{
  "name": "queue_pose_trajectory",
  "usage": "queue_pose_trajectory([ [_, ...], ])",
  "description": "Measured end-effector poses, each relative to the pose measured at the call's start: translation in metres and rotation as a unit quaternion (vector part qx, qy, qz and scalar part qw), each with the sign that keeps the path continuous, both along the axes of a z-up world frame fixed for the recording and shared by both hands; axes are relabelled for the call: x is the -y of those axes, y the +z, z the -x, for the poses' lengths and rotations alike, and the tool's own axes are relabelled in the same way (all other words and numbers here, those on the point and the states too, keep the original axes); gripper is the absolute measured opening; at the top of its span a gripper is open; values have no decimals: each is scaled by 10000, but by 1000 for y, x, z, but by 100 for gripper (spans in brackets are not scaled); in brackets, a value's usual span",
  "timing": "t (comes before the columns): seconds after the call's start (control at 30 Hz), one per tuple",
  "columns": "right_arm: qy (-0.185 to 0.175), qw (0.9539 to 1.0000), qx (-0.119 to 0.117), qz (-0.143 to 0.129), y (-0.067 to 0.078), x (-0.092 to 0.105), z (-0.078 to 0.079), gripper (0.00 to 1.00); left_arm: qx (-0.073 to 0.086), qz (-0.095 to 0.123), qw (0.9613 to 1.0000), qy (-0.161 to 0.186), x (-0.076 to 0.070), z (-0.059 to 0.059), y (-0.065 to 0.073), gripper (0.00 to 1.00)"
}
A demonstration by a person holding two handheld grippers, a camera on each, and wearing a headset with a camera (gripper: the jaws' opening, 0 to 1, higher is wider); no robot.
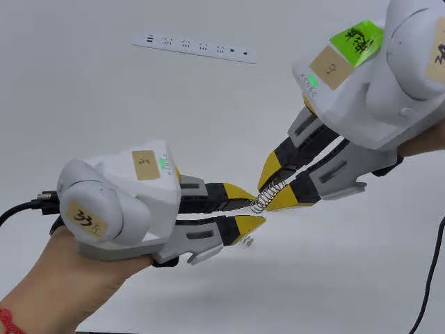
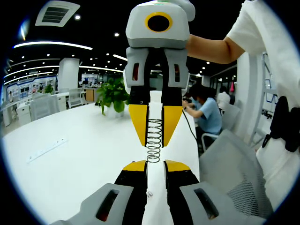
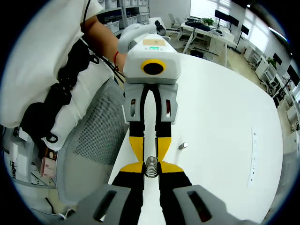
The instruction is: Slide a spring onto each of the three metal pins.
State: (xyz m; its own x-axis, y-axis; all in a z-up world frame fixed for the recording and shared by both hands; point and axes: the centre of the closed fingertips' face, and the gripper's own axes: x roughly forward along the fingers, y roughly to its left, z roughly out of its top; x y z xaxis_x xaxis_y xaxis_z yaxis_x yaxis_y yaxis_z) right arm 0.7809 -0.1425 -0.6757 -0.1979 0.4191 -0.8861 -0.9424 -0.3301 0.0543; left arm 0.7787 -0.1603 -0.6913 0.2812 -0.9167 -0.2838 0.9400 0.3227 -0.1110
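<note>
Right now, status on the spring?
Right gripper shut on spring. Left gripper at spring's free end, grip unclear. Small metal piece on table; nothing blocking.

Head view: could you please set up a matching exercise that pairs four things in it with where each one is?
Things:
1 spring
2 power strip
3 small metal pin
4 green label

Places:
A on the right gripper casing
B loose on the table, near the left gripper
C clamped between the right gripper's jaws
D far across the table

Pairs: 1-C, 2-D, 3-B, 4-A
</note>
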Motion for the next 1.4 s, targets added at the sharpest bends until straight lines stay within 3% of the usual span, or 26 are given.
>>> queue_pose_trajectory([
  [0.13, -112, 9999, 34, -45, 2, 1, -6, 12, 100, -49, 9999, -19, -3, 1, -1, 16],
  [0.5, -416, 9990, 142, -7, -2, 8, -22, 12, 58, -221, 9997, 124, -24, 2, -11, 26],
  [0.63, -554, 9983, 197, 25, -8, 9, -29, 12, 58, -334, 9992, 212, -34, 0, -16, 34],
  [1.03, -908, 9953, 313, 136, -31, 12, -54, 12, 45, -495, 9972, 567, -72, -7, -25, 48],
  [1.4, -951, 9947, 269, 274, -62, 6, -65, 12, -161, -553, 9960, 682, -89, -6, -38, 68],
])
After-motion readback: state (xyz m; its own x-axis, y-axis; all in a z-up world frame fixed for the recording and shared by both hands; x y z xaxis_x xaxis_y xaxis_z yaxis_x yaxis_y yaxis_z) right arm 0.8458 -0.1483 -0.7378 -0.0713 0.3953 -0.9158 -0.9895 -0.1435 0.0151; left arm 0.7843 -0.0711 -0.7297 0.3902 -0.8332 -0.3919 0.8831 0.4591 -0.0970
